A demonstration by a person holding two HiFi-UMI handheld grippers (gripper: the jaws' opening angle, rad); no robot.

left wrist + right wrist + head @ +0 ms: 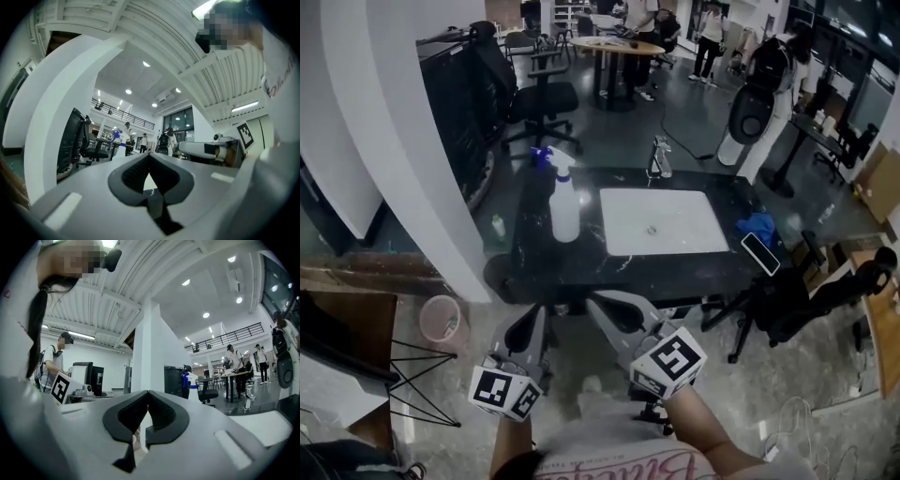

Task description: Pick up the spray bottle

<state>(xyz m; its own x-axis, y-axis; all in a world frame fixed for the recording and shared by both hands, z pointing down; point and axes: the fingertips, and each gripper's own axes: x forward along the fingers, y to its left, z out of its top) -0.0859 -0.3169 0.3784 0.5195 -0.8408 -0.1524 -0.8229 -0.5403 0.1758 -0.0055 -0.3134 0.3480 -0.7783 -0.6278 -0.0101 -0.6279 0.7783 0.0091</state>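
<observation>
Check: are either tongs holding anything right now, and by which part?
Nothing is held. The left tongs and right tongs are both shut with nothing between them. The spray bottle stands untouched on the table, ahead of both.

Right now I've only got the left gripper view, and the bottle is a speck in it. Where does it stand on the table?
Observer: In the head view, the spray bottle stands upright on the left part of the black table, just left of a white mat.
Operator: Anything touching it?
Observer: No, there's a gap between it and the mat. A phone and a blue cloth lie far off at the table's right end.
Operator: Right gripper ready?
Observer: In the right gripper view, the right gripper has its jaws together with nothing between them. It would likely need to open first.
</observation>
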